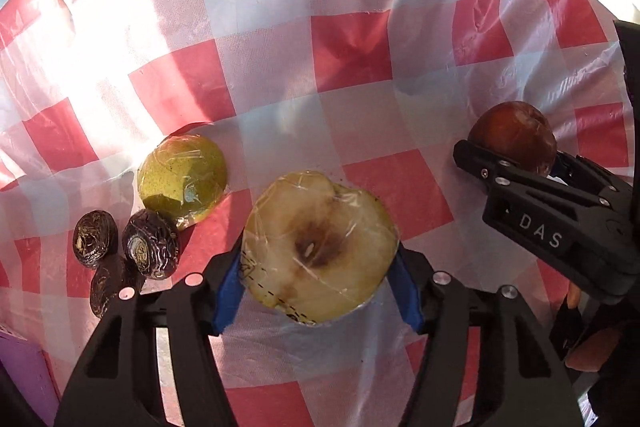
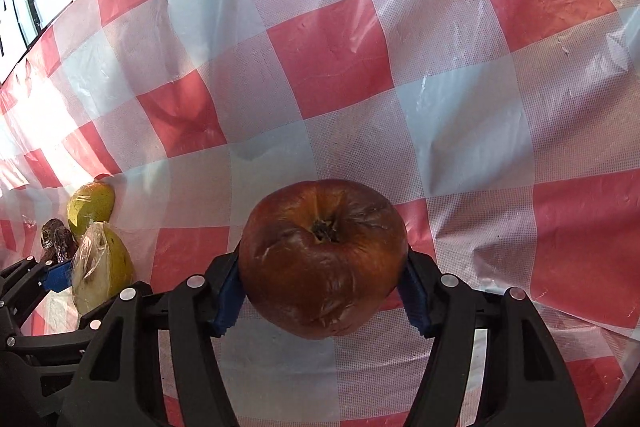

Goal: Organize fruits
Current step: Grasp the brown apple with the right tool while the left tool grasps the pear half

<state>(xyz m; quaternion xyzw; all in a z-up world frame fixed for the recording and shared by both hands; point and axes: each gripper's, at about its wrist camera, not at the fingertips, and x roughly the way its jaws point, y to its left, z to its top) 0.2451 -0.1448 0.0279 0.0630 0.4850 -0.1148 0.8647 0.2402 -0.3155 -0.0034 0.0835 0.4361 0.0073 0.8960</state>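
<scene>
Three dark wrinkled fruits [image 1: 120, 251] and a green pear half [image 1: 182, 179] are lying near the tablecloth's [image 1: 352, 51] left edge. The left gripper [image 1: 320, 267] is clamping a wrapped pear half [image 1: 320, 247]; the right gripper [image 2: 324, 283] is squeezing a brown apple [image 2: 324, 259].

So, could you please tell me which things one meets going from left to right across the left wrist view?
Dark wrinkled fruits → whole wrapped pear → wrapped pear half held in the left gripper → brown apple held in the right gripper, all over the checked tablecloth.
</scene>
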